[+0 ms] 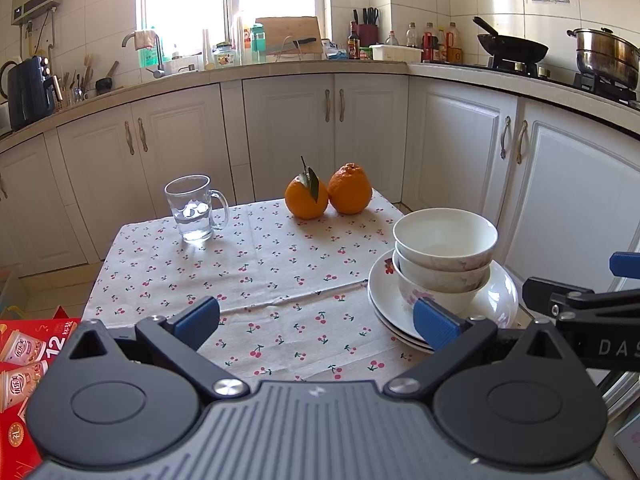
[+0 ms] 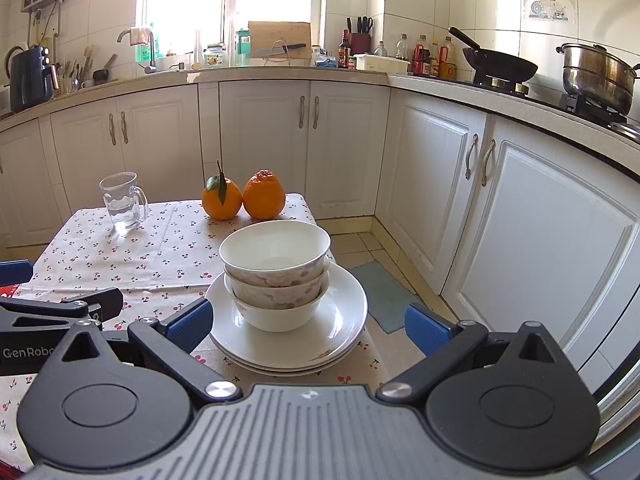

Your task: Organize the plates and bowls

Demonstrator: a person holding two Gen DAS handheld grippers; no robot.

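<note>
Three white bowls [image 1: 444, 256] [image 2: 276, 272] with pink flower print are nested in a stack. They stand on stacked white plates [image 1: 498, 298] [image 2: 344, 320] at the table's right side. My left gripper [image 1: 316, 322] is open over the cherry-print tablecloth, left of the stack; its right pad overlaps the plates' near rim in view. My right gripper [image 2: 308, 326] is open, its blue pads on either side of the plates' near edge, not touching. Each gripper shows at the edge of the other's view.
A glass mug [image 1: 196, 208] [image 2: 122, 202] with some water stands at the table's far left. Two oranges [image 1: 326, 196] [image 2: 244, 196] sit at the far edge. White cabinets ring the table. A red box [image 1: 28, 360] lies at the left, a floor mat [image 2: 380, 294] at the right.
</note>
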